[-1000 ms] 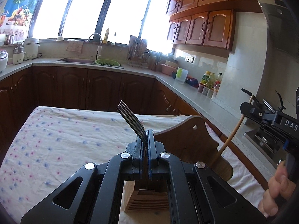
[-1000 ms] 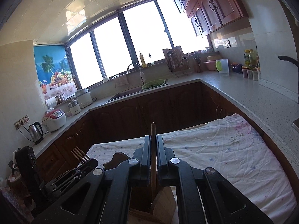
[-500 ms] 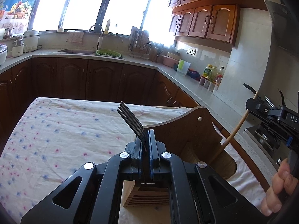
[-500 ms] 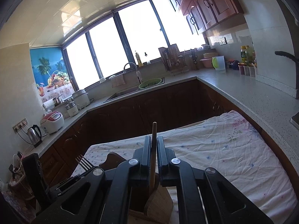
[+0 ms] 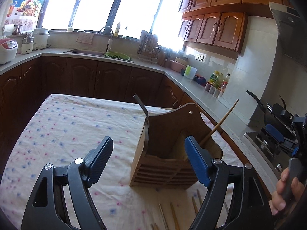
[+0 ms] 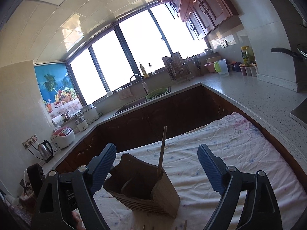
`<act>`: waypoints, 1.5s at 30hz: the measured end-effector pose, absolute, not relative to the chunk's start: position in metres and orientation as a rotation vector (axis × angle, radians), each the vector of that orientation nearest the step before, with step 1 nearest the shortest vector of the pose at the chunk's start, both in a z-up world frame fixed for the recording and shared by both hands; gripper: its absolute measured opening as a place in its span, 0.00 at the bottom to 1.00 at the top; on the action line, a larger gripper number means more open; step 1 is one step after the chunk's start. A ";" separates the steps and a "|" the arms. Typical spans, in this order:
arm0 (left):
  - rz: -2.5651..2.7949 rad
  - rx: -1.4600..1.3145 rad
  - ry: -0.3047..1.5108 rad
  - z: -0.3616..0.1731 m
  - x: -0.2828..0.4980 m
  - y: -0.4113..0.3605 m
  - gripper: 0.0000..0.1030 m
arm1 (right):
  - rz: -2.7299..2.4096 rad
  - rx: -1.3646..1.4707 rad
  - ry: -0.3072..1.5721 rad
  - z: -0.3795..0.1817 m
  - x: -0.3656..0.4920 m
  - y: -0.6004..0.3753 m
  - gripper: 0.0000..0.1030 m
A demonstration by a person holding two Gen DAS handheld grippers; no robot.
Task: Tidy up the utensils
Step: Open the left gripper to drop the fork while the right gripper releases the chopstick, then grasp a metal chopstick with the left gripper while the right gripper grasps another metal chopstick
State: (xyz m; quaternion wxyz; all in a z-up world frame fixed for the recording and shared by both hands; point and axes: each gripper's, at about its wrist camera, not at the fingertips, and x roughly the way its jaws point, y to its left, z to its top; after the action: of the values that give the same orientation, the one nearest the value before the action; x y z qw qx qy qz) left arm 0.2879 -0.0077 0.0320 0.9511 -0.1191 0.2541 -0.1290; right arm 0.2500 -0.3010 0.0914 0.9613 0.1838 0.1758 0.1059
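With both our claws wide apart and holding nothing, the left claw and right claw hang over the wooden holder mid-frame on the desk. We think we are partway: a fork and a wooden stick stand inside, but more sticks lie loose at the bottom edge.

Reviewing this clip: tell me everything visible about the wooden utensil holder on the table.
The wooden utensil holder is a brown box with a slatted front, a lighter side panel and a tall curved back board with a screw. It stands upright on the floral tablecloth. A dark metal utensil handle leans out of its left side, a wooden chopstick out of its right. Neither open gripper touches it.
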 end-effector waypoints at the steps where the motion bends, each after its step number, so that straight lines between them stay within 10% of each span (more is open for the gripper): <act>1: -0.261 -0.244 0.528 0.030 0.281 -0.006 0.78 | 0.206 0.376 0.356 0.090 0.243 -0.304 0.91; 28: -0.246 -0.211 0.773 -0.041 0.182 -0.018 0.79 | 0.064 0.299 0.621 -0.028 0.120 -0.323 0.90; 45: -0.318 -0.146 0.908 -0.059 0.229 -0.056 0.59 | 0.046 0.258 0.729 -0.043 0.156 -0.328 0.49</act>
State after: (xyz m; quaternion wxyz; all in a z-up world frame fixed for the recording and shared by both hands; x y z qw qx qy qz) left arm 0.2290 -0.0560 -0.0590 0.8839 -0.0699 0.4365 -0.1527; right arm 0.1557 -0.3277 -0.0426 0.9259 0.1259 0.3554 0.0225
